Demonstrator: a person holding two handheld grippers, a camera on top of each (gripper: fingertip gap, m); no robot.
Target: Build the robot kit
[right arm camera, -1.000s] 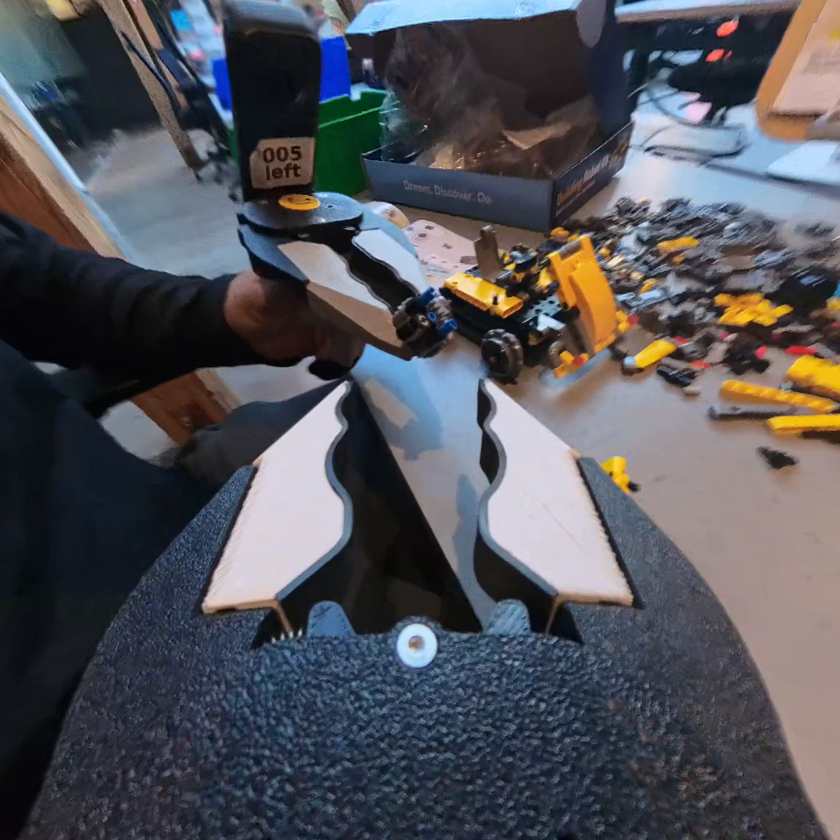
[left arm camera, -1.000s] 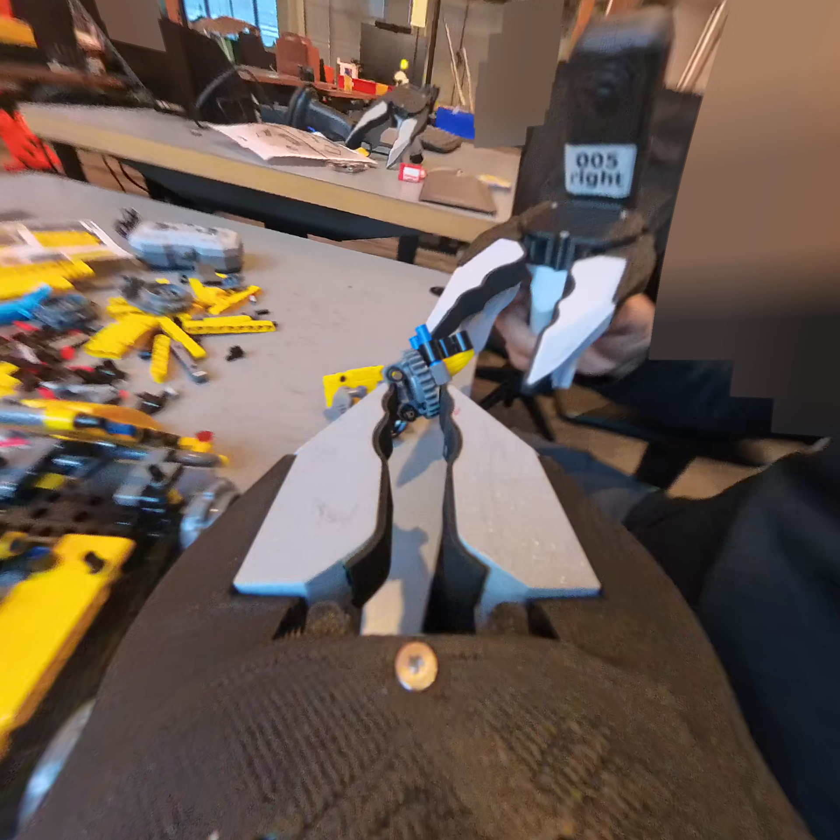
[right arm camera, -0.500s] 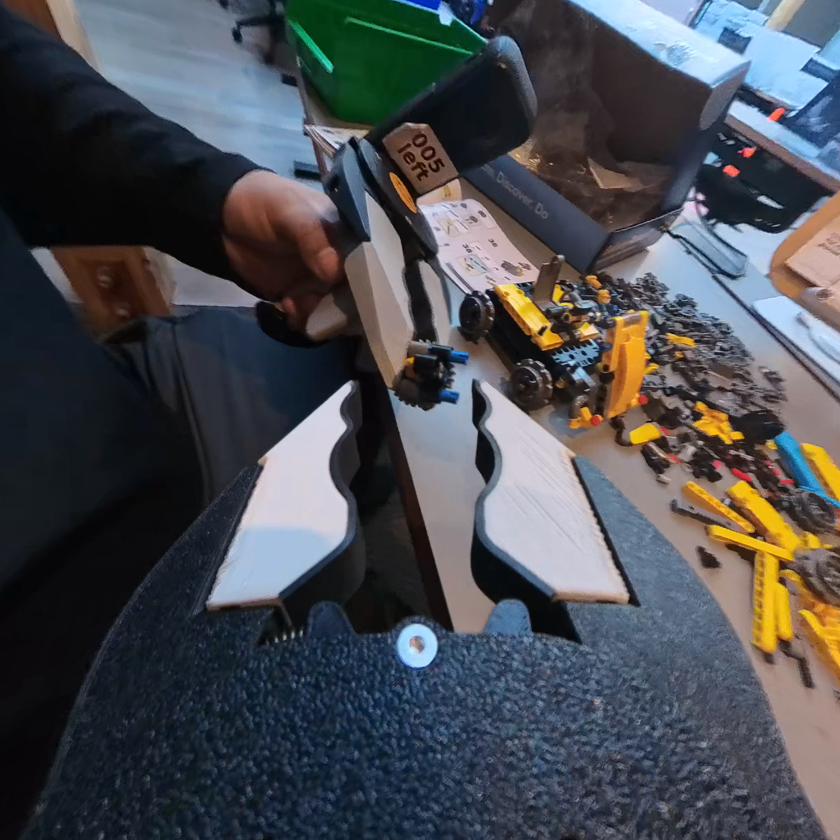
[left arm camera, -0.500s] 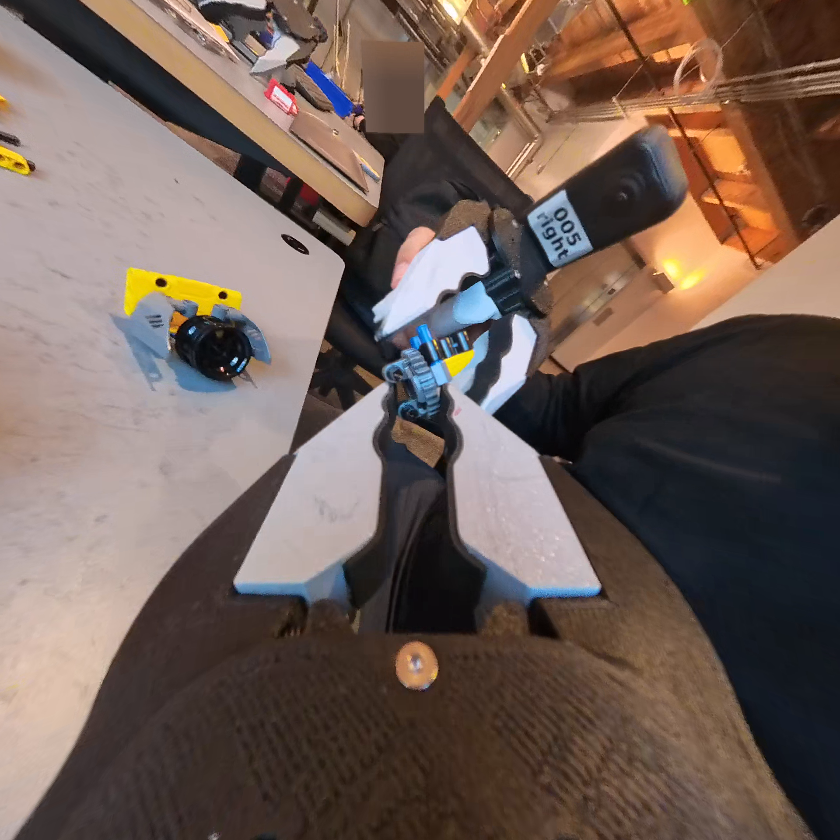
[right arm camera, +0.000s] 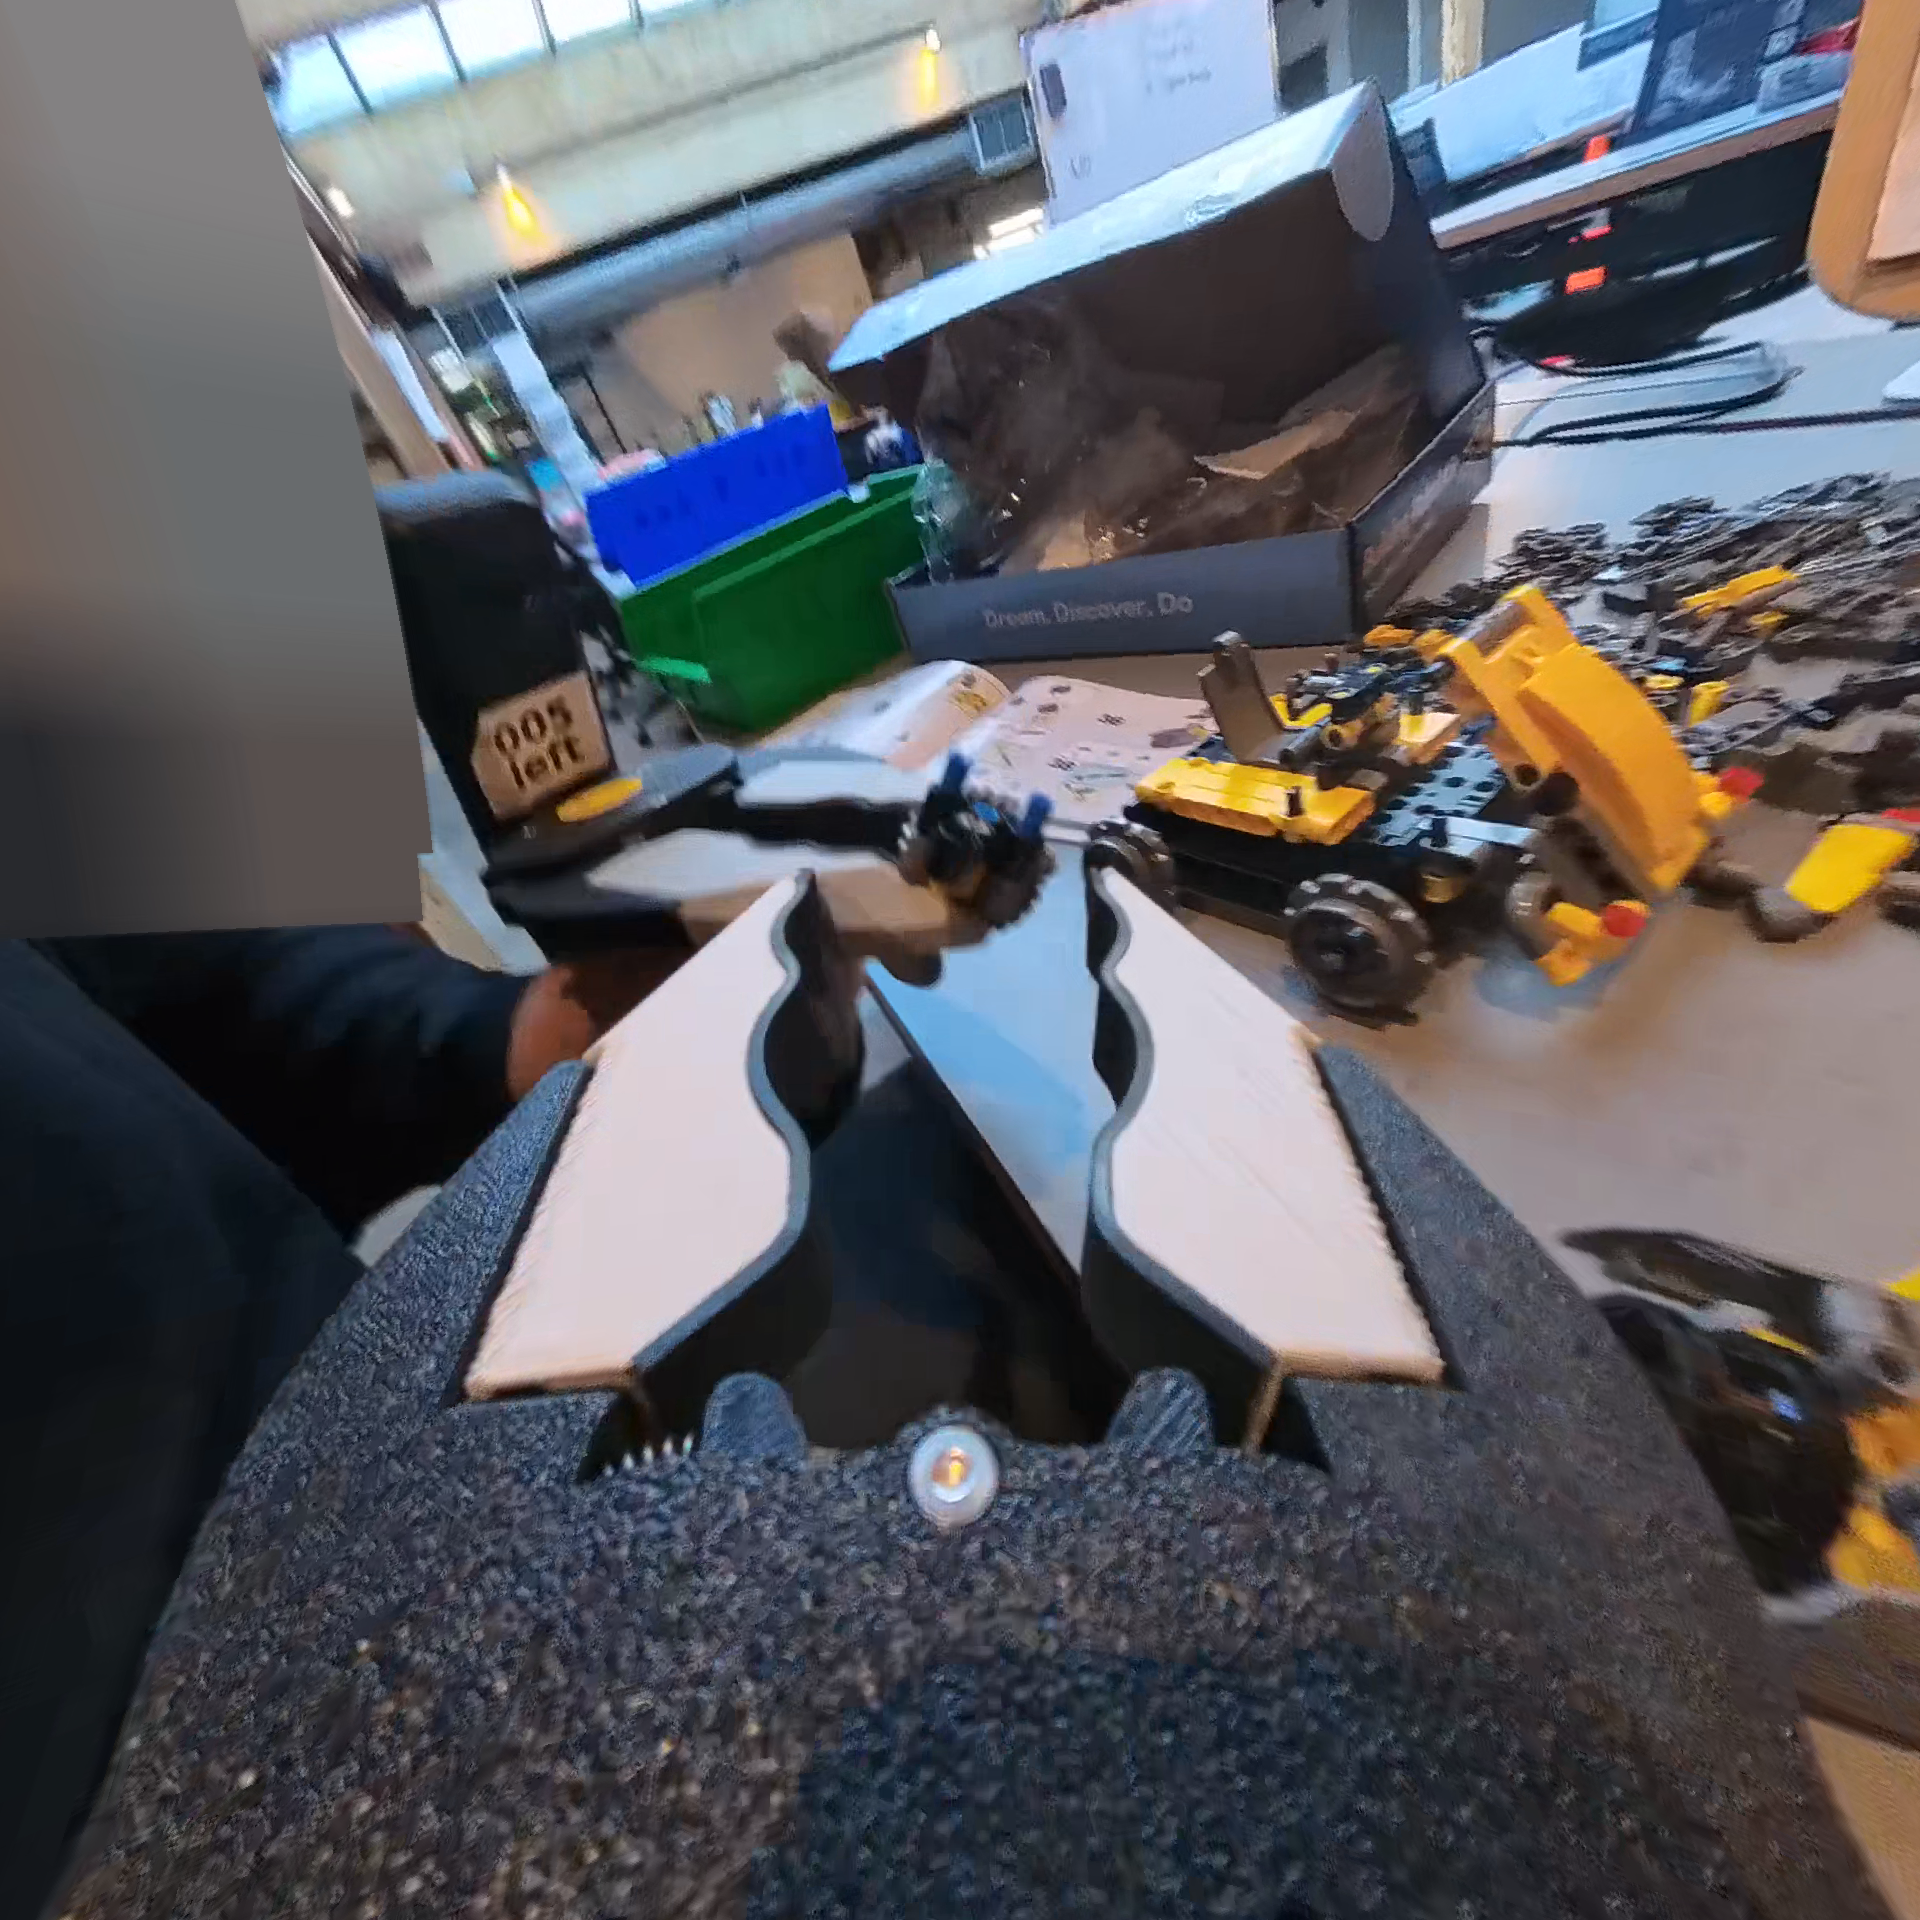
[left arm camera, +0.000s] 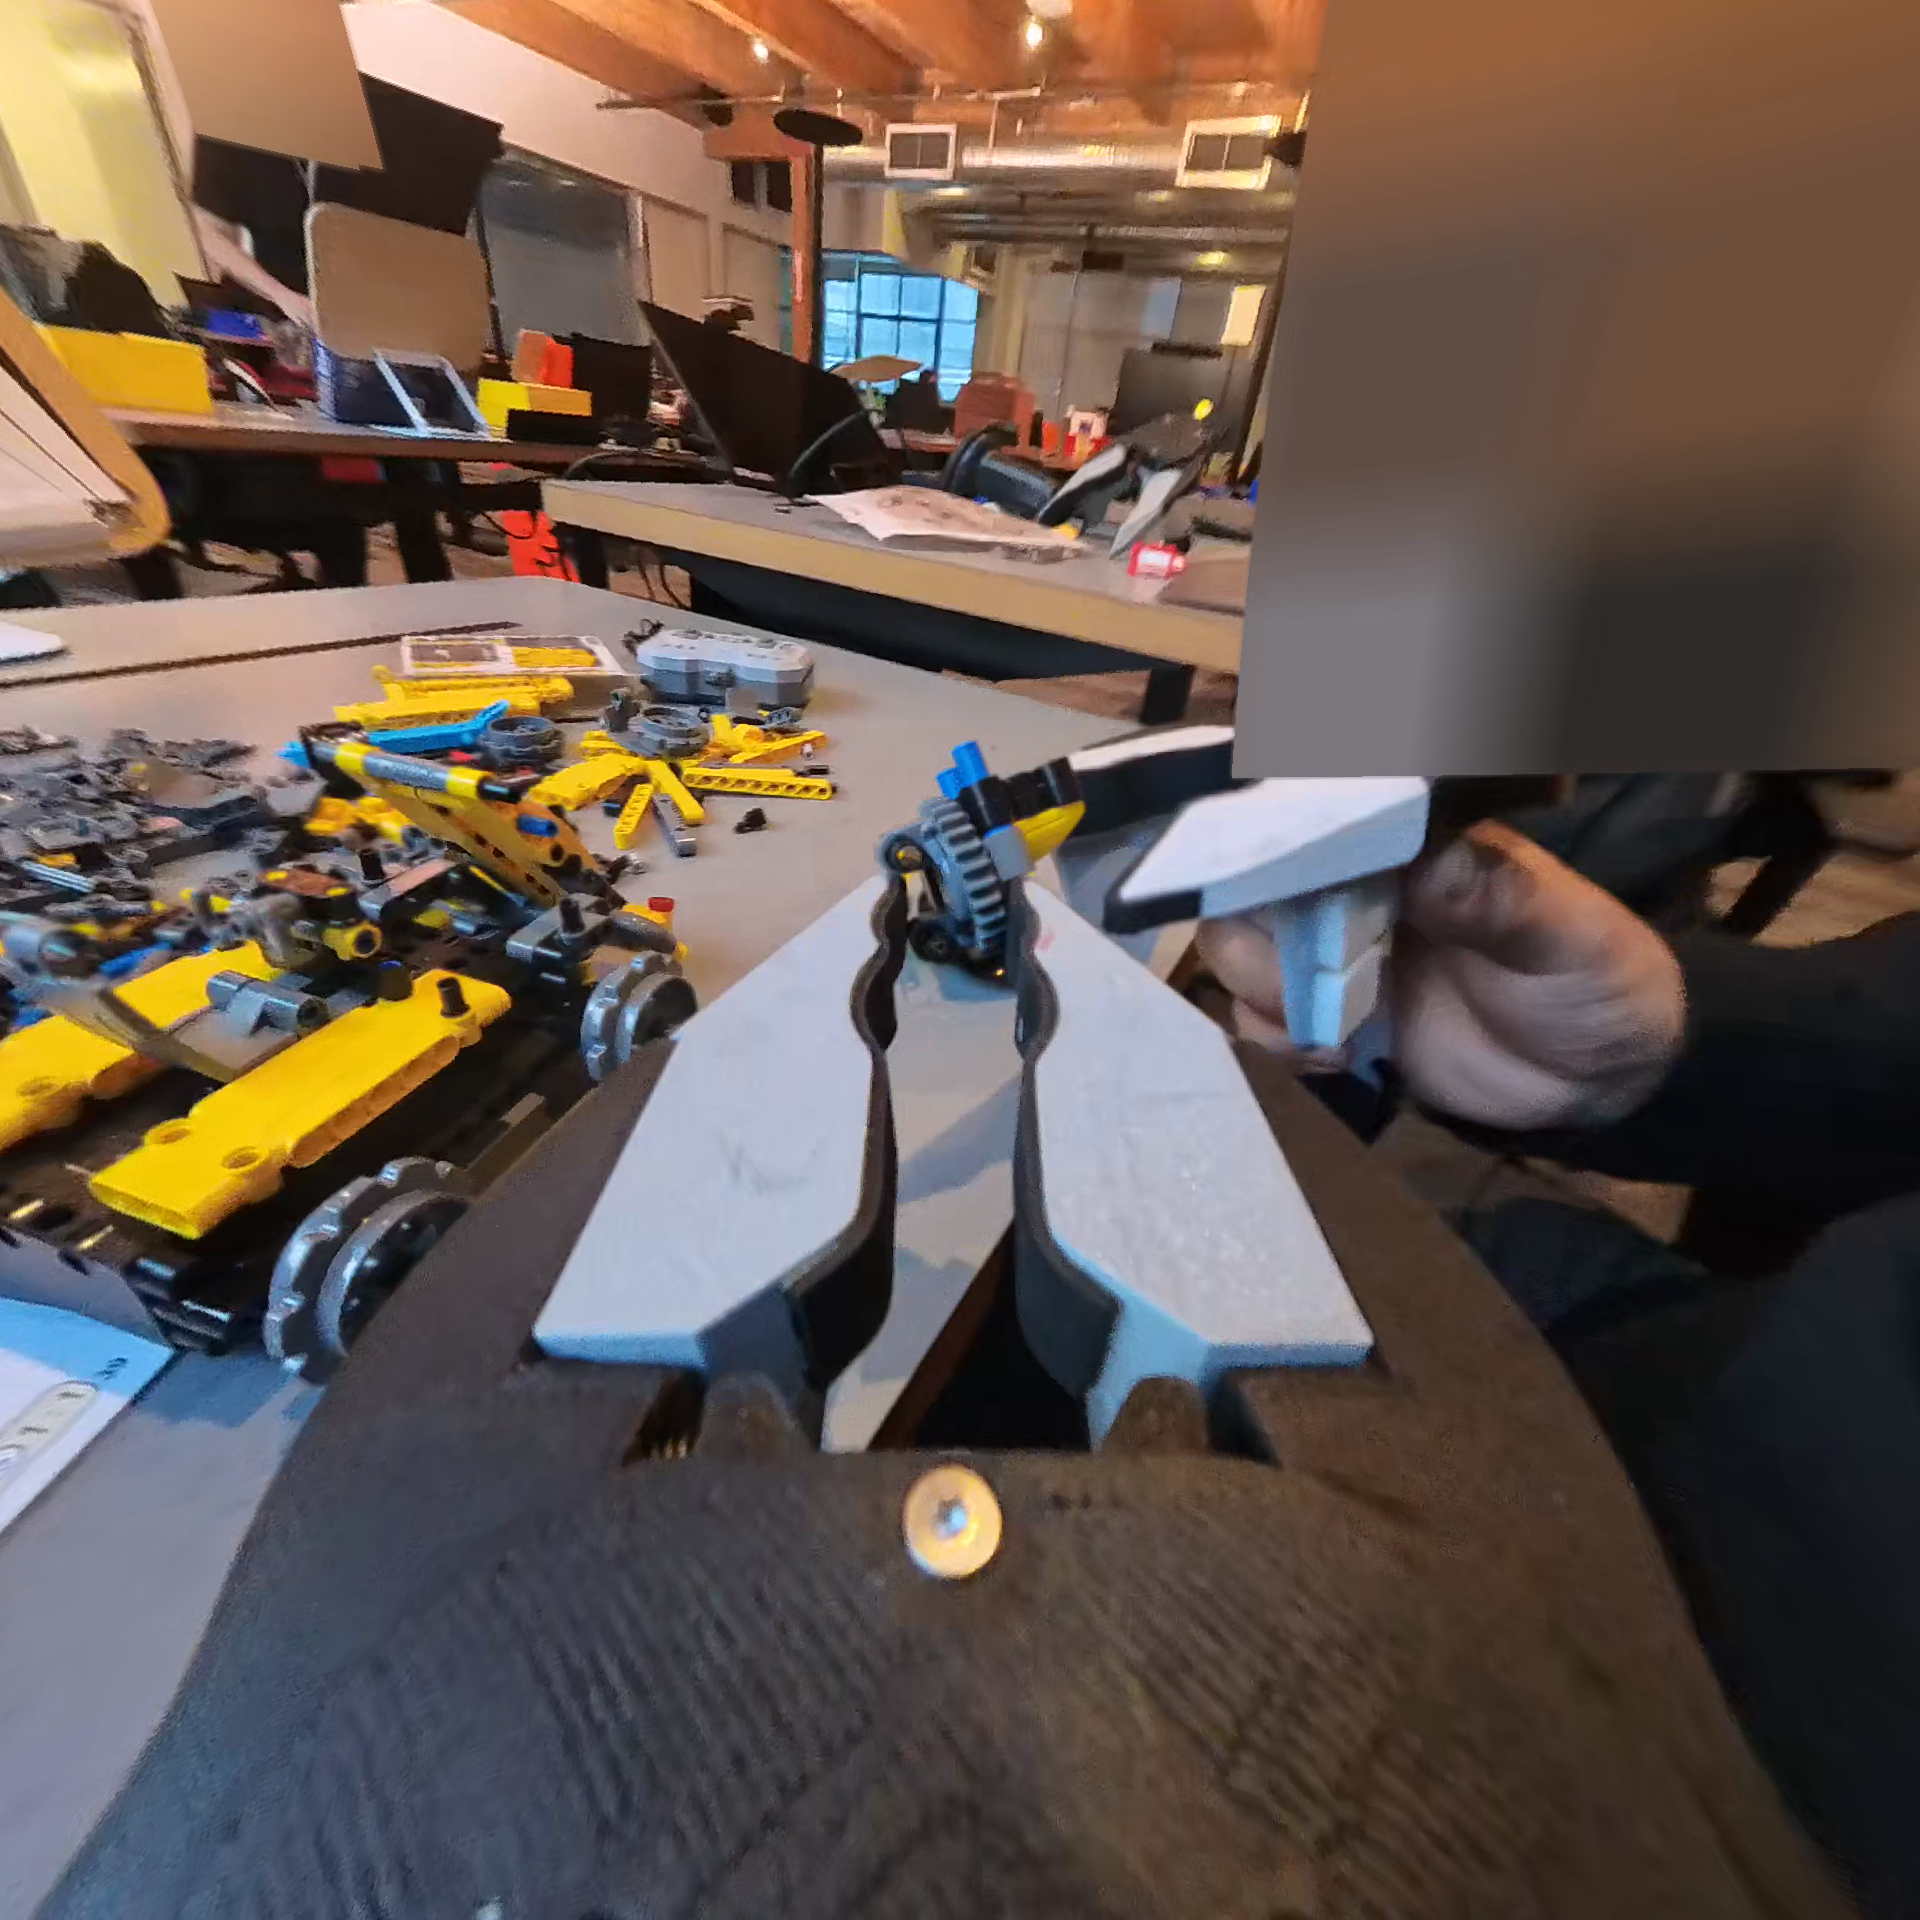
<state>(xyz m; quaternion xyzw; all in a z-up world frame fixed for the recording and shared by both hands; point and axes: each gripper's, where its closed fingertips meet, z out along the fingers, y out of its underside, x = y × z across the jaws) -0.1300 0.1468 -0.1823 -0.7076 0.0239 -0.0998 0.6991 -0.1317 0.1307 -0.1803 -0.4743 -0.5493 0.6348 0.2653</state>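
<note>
My left hand-held gripper (left arm camera: 951, 914) is clamped on a small gear assembly (left arm camera: 971, 868): grey toothed wheel, black frame, blue pins and a yellow curved piece on its far side. Only the fingertips pinch it, so most of the piece stands proud of them and stays reachable, held up off the tabletop (left arm camera: 914, 727) near its edge.

My right hand-held gripper (right arm camera: 951, 914) has its fingers spread wide with nothing between them. It points at the gear assembly (right arm camera: 971, 847) from the side, tips just beside it; whether they touch it I can't tell. From the left wrist view, a right fingertip sits right against the yellow piece.

Further out to my left, the half-built yellow-and-black vehicle (left arm camera: 260, 1049) rests on the tabletop on its grey-rimmed wheels, close at hand. Beyond it lies a scatter of loose yellow beams and dark parts (left arm camera: 665, 764), then a grey battery box (left arm camera: 724, 665). An open instruction booklet (right arm camera: 1049, 732) and an open dark cardboard box (right arm camera: 1174, 447) sit behind the vehicle.
</note>
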